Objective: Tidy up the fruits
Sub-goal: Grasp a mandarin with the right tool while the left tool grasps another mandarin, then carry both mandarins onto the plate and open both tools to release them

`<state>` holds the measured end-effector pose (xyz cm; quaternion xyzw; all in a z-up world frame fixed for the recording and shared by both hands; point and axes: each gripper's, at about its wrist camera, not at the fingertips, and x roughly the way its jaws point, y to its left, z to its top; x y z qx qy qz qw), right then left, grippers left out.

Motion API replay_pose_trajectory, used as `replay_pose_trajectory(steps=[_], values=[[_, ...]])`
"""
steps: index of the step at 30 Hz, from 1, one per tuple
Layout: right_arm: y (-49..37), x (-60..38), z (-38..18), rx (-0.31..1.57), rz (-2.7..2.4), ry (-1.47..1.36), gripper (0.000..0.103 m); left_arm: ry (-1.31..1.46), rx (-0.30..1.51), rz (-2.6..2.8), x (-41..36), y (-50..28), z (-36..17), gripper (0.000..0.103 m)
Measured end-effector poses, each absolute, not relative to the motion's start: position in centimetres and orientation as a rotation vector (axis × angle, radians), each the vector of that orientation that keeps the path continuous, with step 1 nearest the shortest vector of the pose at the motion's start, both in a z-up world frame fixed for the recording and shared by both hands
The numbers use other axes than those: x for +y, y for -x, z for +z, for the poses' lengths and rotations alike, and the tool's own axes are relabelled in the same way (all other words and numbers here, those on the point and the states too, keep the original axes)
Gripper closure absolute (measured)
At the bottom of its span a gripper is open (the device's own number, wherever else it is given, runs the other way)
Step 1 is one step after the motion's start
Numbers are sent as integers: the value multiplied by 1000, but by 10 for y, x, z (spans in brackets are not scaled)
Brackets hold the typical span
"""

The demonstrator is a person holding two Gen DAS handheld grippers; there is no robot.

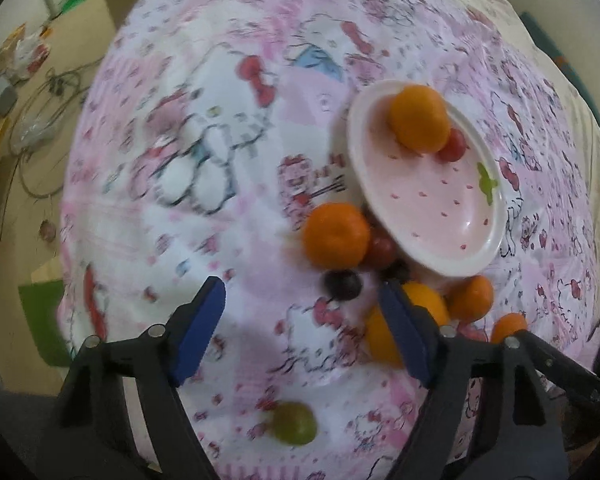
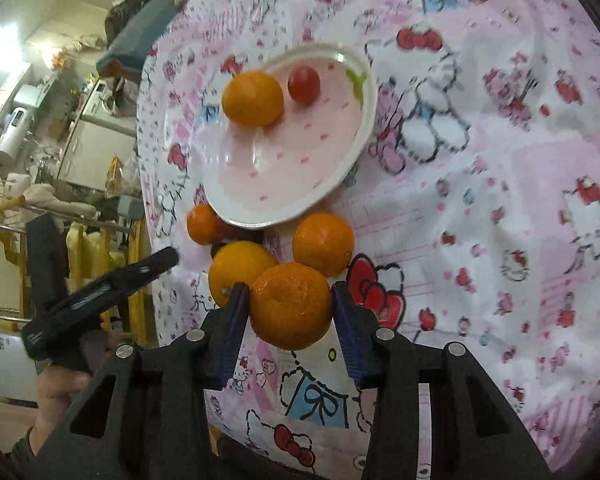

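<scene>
Right gripper (image 2: 286, 304) clenched on a mandarin (image 2: 290, 305), blue pads pressing both its sides, held above the cloth (image 2: 480, 200). Plate (image 2: 340, 176) lay beyond, pink with white rim, holding an orange (image 2: 252, 98) and a cherry tomato (image 2: 304, 84), the two apart in the right view. Three more oranges sat just off the plate's near rim: one (image 2: 323, 243) right of the held fruit, one (image 2: 236, 268) behind the left pad, one (image 2: 204, 224) touching the rim.

Left gripper (image 1: 302, 320) was released, jaws wide, nothing between them, only cloth. Dark grape (image 1: 342, 283) lay ahead of it, near another orange (image 1: 335, 236). Green grape (image 1: 294, 424) sat alone on cloth between the finger bases. Left view blurred.
</scene>
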<state>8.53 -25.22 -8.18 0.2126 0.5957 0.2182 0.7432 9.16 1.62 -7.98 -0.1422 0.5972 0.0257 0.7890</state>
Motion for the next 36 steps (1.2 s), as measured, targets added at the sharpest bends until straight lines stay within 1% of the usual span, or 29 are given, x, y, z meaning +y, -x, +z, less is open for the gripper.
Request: replay_pose_trajectory(steps=[2,3,4,6,9,10,11,12,13,25,36], values=[[-85,-255,-78,1291,473,-463,59,268,1282,48,9,-97,-80,27],[-85,-256,-77,1289,471,-461,59,254,1284,42,7,-99,-82,30],[-85,-258,-76,1287,466,-451,59,238,1292,31,3,-102,-85,35],[-84,-261,-75,1283,458,-441,59,201,1305,17,-2,-109,-92,42],[-83,-266,-75,1282,451,-451,59,157,1301,-9,-6,-120,-99,43],[-83,-266,-75,1280,448,-454,59,157,1294,-21,-6,-122,-99,45],[-83,-266,-74,1277,447,-457,59,161,1283,-39,-6,-123,-99,50],[-84,-266,-72,1270,447,-460,59,168,1279,-56,-6,-124,-98,65],[-84,-266,-71,1260,446,-458,59,149,1277,-48,-7,-123,-96,68],[-88,-263,-62,1227,444,-451,59,165,1243,-30,0,-100,-80,69],[-88,-256,-51,1198,444,-437,59,137,1097,-28,-3,-91,-41,69]])
